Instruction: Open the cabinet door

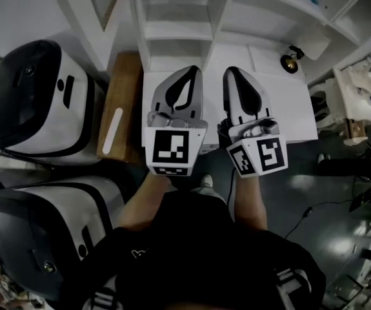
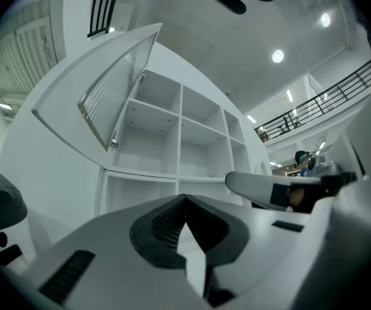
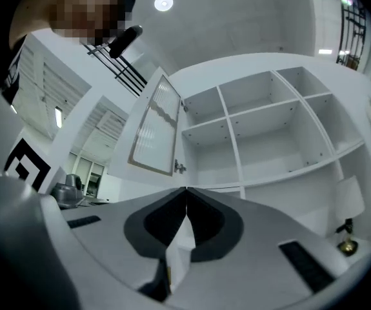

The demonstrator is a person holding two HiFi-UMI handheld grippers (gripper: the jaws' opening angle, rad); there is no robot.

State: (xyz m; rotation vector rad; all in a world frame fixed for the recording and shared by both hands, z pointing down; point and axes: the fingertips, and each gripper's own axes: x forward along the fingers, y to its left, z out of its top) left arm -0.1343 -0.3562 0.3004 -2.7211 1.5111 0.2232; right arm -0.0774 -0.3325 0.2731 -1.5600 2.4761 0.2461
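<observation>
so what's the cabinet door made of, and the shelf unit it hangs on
Cabinet door: white-painted frame, probably wood or board, around a ribbed translucent panel, glass or acrylic, judging by its fine parallel lines. Shelf unit: matte white board, likely laminated, with rows of small pin holes in its walls.

Big indoor hall, lab or workshop kind. High bare concrete ceiling [image 2: 191,50] with round recessed lights [image 2: 278,56]. Upper gallery behind black railing [image 2: 327,99]. Smooth grey floor [image 1: 320,192], loose cables [image 1: 298,221] trailing across it. Plain white cabinet [image 3: 262,128], shelves empty, one door swung open. Two bulky white-and-black machines [image 1: 37,102] beside it. Cluttered equipment along right edge of head view.
</observation>
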